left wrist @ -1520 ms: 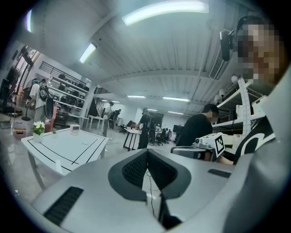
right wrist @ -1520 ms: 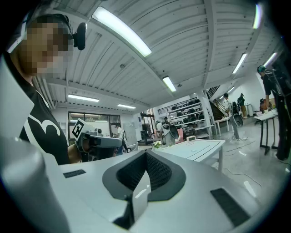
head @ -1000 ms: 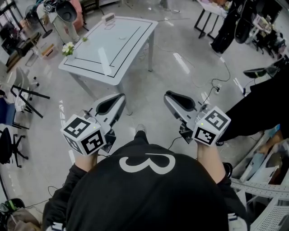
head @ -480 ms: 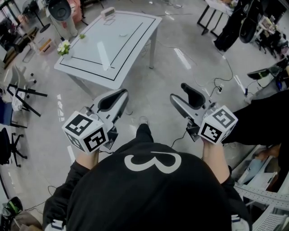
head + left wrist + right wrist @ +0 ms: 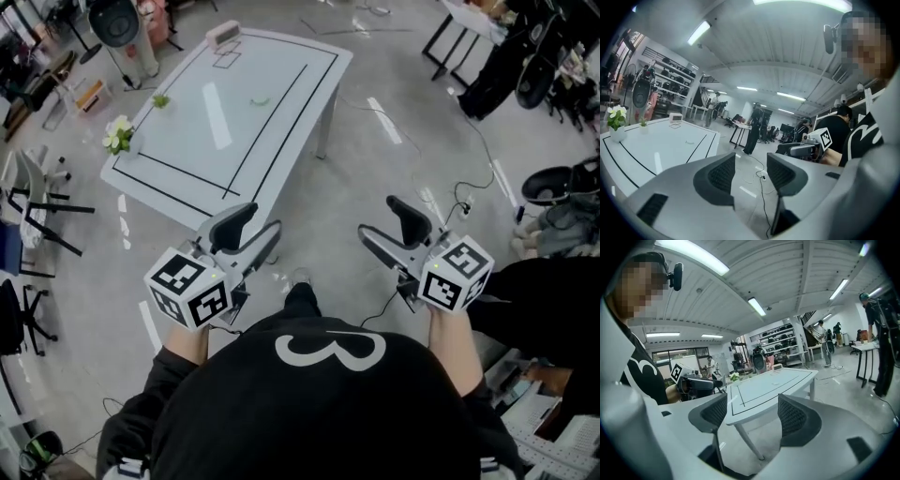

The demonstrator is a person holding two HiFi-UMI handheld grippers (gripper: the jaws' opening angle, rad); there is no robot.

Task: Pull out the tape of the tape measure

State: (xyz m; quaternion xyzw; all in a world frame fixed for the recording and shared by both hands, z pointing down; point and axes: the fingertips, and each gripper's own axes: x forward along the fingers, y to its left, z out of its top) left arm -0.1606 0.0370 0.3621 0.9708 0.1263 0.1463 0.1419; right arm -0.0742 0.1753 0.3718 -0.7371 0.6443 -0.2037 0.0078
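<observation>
Left tongs (image 5: 264, 217): jaws apart, just been opening, nothing between them. Right tongs (image 5: 377, 216): the same, wide apart and empty. Both are held in the air over the floor, short of the near edge of the white surface (image 5: 178, 141). Small pale object (image 5: 260, 100) lies toward the far right edge, too small to confirm as the tape measure. White flowers (image 5: 117, 134) at the near left corner.

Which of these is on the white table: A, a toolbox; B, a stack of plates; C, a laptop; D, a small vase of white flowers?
D: the white flowers stand in a small vase near one corner of the table.
</observation>
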